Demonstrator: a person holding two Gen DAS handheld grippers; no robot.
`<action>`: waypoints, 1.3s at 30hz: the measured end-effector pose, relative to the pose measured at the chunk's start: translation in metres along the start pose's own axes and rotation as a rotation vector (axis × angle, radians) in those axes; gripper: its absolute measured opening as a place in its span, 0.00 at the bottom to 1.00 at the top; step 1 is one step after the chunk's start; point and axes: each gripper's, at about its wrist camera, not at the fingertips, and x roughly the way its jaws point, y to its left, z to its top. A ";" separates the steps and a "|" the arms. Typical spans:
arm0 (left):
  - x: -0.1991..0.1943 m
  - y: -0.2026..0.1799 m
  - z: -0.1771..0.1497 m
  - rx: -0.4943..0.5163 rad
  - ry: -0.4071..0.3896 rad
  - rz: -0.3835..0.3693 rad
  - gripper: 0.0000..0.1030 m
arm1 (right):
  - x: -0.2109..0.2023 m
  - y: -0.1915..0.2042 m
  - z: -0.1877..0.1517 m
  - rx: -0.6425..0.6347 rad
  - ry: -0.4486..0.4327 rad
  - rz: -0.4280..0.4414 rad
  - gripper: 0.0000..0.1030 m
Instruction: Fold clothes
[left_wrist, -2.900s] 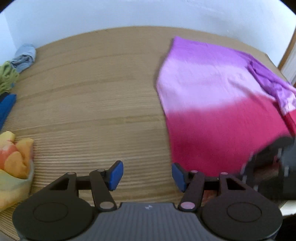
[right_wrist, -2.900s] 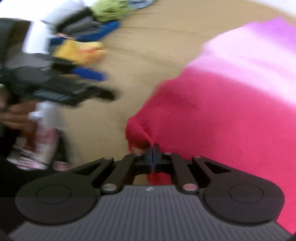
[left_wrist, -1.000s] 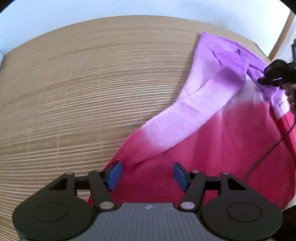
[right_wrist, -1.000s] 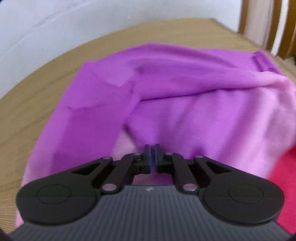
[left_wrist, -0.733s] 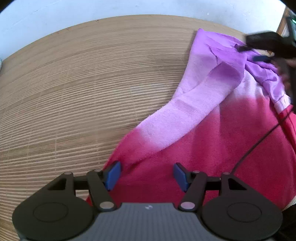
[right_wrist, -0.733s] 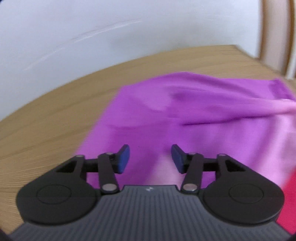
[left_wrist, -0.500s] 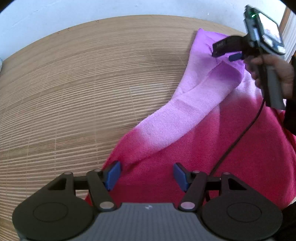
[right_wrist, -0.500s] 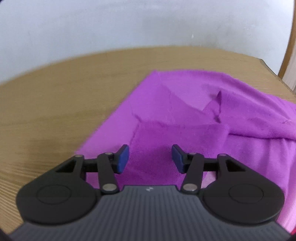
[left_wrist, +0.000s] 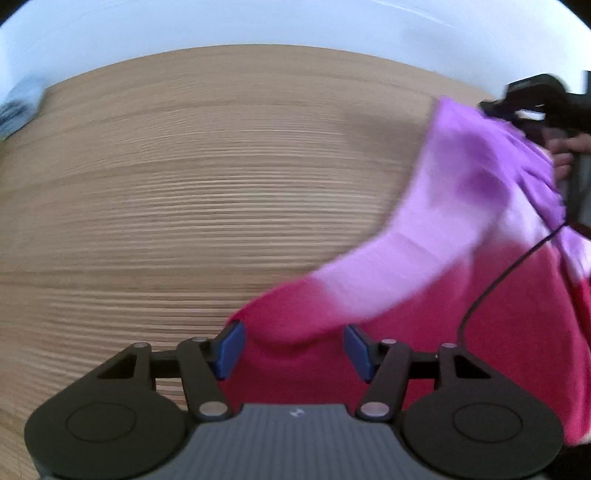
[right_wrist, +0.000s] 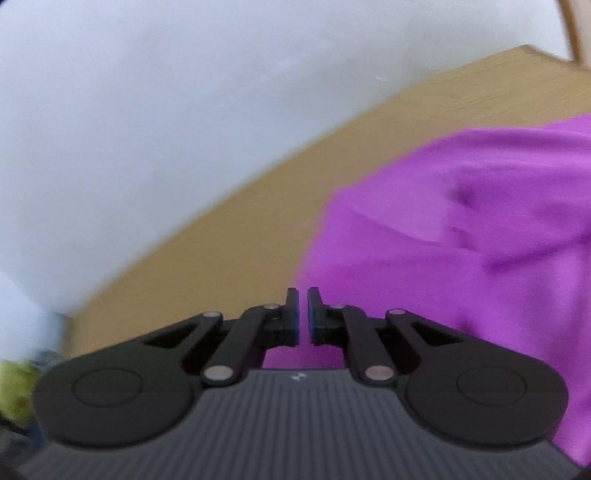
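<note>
Wooden table (left_wrist: 192, 192) under a garment (left_wrist: 461, 295), white wall (right_wrist: 147, 110) behind.

garment (left_wrist: 424, 258) cut off at right edge, motion-blurred, right claw (right_wrist: 303, 317) grip unclear

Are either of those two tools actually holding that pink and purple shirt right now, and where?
The left tool is open over the shirt's red hem, holding nothing. The right tool is nearly closed at the purple end; a grip cannot be told.

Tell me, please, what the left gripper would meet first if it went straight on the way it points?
Most likely the shirt: the open left gripper already frames its red hem, with the wooden table just left. Depth is unclear.
</note>
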 end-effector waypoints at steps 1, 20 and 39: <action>0.002 0.006 0.000 -0.027 0.001 0.019 0.59 | 0.007 0.013 0.007 -0.019 -0.003 0.043 0.07; 0.000 0.011 -0.010 0.035 -0.024 0.055 0.65 | 0.030 0.052 -0.054 -0.346 0.169 -0.406 0.39; -0.005 0.015 -0.012 0.095 -0.031 0.020 0.68 | 0.002 0.023 -0.067 -0.277 -0.019 -0.501 0.08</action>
